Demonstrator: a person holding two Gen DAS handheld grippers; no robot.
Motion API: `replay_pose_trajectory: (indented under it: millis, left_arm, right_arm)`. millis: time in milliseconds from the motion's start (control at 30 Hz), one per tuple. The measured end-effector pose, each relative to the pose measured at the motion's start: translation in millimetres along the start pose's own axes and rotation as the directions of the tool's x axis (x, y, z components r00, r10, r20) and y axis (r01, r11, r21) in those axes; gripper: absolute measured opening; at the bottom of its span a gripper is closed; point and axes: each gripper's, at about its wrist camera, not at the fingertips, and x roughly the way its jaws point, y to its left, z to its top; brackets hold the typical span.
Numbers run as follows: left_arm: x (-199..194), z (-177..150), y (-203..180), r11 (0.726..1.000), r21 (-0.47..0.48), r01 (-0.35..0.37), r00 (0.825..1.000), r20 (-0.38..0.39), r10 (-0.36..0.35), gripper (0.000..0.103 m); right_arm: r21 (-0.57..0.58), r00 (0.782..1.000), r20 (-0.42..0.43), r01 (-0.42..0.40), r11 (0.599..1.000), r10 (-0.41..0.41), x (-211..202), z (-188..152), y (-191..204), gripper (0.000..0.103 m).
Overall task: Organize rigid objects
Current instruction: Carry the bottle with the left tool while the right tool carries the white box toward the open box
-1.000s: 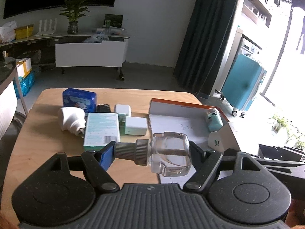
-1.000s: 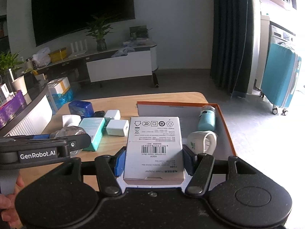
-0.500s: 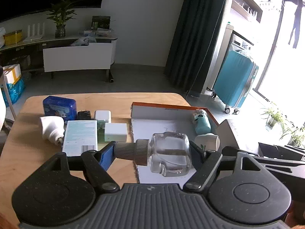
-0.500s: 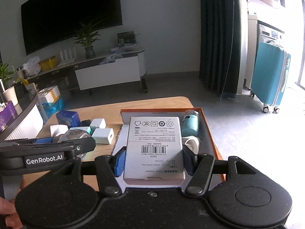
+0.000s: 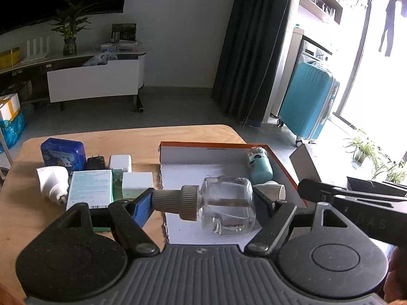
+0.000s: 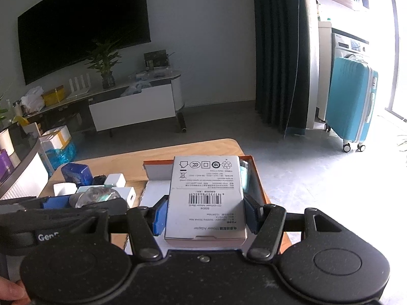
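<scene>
Over the orange-rimmed white tray (image 5: 218, 145), my left jaws clench a clear glass bottle (image 5: 223, 213) lying crosswise, cap leftward; my right jaws clench a white barcode-printed box (image 6: 205, 198).

Tray (image 5: 178, 147) sits on right half of table (image 5: 142, 134); canister (image 5: 260, 166) and cup (image 5: 273, 189) lie in its far right corner. Left of tray: tin (image 5: 63, 153) at back, 2 adapters (image 5: 120, 162) beside it, flat carton (image 5: 90, 188) in front, plug (image 5: 52, 180) leftmost.
</scene>
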Motion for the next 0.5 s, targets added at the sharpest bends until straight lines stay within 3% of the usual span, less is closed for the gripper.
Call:
replay_pose_trajectory:
  millis: [500]
  left_arm:
    - [12,6,-4,1.0,0.002,-0.007,1.0,-0.009,0.007,0.079]
  right_arm:
    - [0.007,1.0,-0.006,0.003,1.0,-0.003,16,13,-8,0.071]
